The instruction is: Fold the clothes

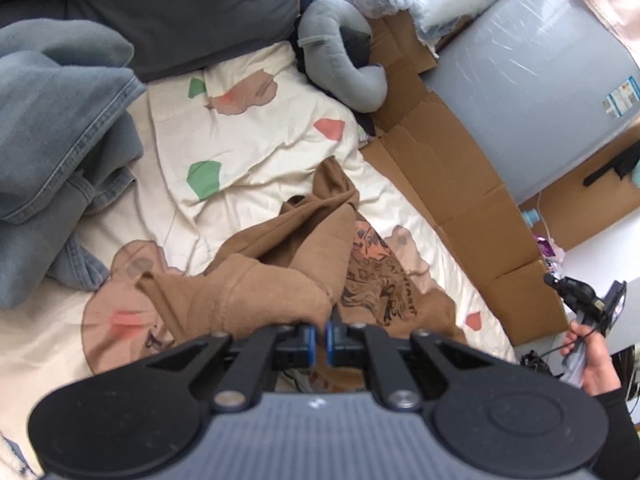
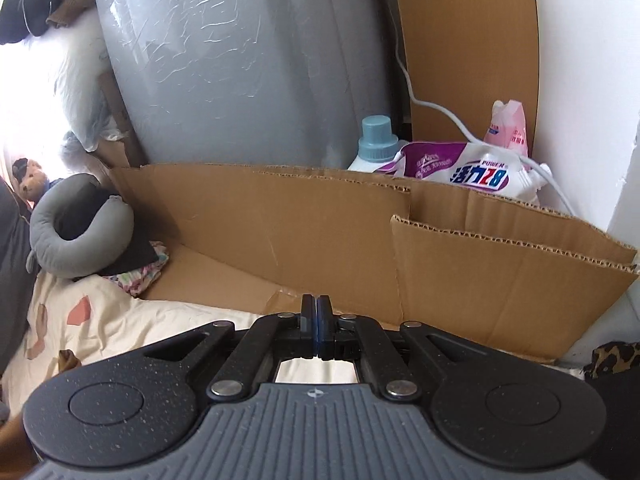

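A brown T-shirt (image 1: 288,264) with a dark printed graphic lies crumpled on a cream bedsheet (image 1: 256,148) with bear and coloured patches. My left gripper (image 1: 320,330) is shut on a bunched fold of the brown T-shirt at its near edge. My right gripper (image 2: 316,320) is shut with nothing between its pads, held above the sheet's edge (image 2: 120,320) and facing a cardboard wall (image 2: 280,232). In the left wrist view the right gripper (image 1: 588,300) shows at the far right, held in a hand.
A pile of blue-grey denim clothes (image 1: 52,168) lies at the left. A grey neck pillow (image 1: 340,56) sits at the head of the bed, also in the right wrist view (image 2: 76,228). A plastic-wrapped grey mattress (image 2: 240,60), detergent bottle (image 2: 374,140) and bags (image 2: 472,168) stand behind the cardboard.
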A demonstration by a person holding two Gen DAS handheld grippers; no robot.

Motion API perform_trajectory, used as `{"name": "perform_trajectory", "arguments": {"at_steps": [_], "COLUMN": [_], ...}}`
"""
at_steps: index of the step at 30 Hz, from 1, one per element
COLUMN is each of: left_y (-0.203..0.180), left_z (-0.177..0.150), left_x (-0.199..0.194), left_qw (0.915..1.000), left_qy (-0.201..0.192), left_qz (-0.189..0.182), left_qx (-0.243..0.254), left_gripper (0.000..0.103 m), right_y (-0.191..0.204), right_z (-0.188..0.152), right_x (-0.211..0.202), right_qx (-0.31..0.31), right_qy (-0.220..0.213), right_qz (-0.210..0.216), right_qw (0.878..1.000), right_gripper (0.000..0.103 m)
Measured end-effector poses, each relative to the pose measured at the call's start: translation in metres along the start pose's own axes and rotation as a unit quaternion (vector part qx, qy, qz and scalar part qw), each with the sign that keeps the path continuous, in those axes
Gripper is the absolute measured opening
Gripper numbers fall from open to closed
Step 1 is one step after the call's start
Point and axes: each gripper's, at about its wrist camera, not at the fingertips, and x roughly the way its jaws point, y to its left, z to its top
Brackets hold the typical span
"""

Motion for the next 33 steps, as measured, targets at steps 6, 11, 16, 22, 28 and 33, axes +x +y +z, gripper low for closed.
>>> {"name": "perform_trajectory", "arguments": {"at_steps": [6, 11, 16, 22, 28, 33], "left_y": [0.003, 0.006, 0.008, 0.012, 0.017, 0.028], "left_z": [0.0, 0.002, 0.005, 0.014, 0.028, 0.036], "left_x": [0.005, 0.011, 0.019, 0.039, 0.071, 0.106], "left_qw": [0.9999, 0.9998, 0.9996, 0.9996, 0.9994, 0.999], "left_qy": [0.005, 0.013, 0.017, 0.012, 0.0, 0.0], "left_qz": [0.005, 0.014, 0.018, 0.015, 0.008, 0.015], "left_qx": [0.008, 0.011, 0.016, 0.019, 0.033, 0.043], "left_gripper": [0.005, 0.005, 0.005, 0.006, 0.006, 0.006], "right_y": [0.005, 0.016, 0.031, 0.052, 0.076, 0.097], "right_z": [-0.037, -0.087, -0.134, -0.175, -0.205, -0.229], "right_x": [-0.001, -0.007, -0.017, -0.031, -0.035, -0.035], "right_qx": [0.015, 0.034, 0.039, 0.05, 0.057, 0.058], "right_qy": [0.041, 0.075, 0.102, 0.129, 0.162, 0.192], "right_qz": [0.033, 0.068, 0.09, 0.12, 0.15, 0.154], "right_qw": [0.998, 0.994, 0.99, 0.983, 0.974, 0.968], "right_gripper": [0.001, 0.003, 0.005, 0.029, 0.029, 0.03]}}
